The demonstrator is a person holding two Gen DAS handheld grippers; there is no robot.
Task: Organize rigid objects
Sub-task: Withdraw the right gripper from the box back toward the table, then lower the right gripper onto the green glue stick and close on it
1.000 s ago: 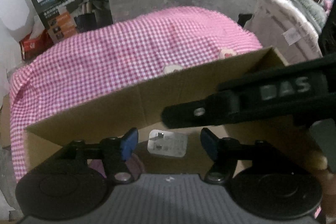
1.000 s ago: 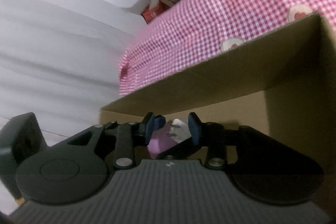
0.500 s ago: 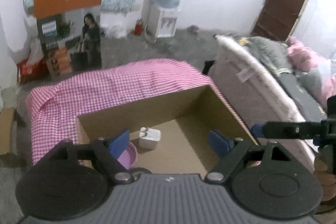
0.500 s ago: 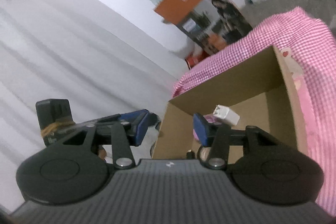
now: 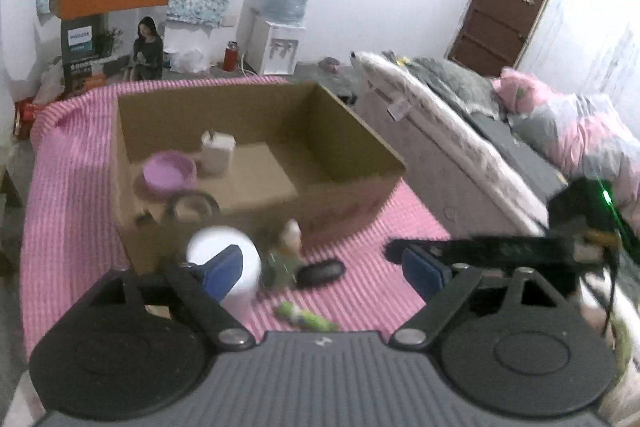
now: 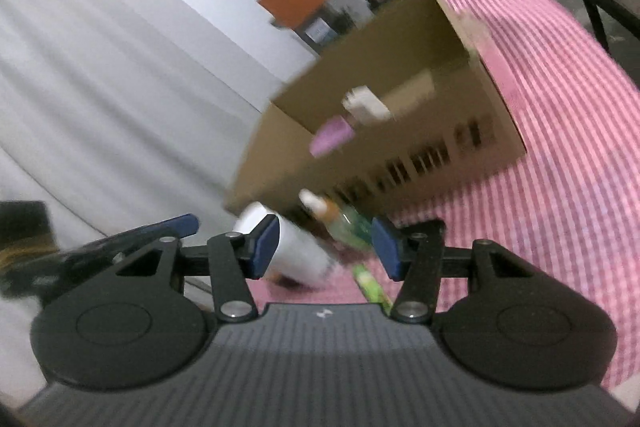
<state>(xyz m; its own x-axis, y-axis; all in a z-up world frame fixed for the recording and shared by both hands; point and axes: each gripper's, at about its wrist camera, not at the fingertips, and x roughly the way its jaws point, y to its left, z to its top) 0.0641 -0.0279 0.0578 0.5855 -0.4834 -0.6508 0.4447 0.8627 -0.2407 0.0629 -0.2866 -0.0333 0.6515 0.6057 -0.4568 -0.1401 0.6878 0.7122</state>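
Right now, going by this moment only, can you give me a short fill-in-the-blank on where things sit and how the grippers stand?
1. The purple bowl lies inside the ____ box.
2. The white cup stands ____ the box, on the checked cloth.
3. The left gripper and the right gripper both have jaws that are ____.
4. The white charger sits beside the ____.

Missing words: cardboard; outside; open; purple bowl

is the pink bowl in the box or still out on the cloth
In the box: the pink bowl sits on the cardboard box floor beside a white charger.
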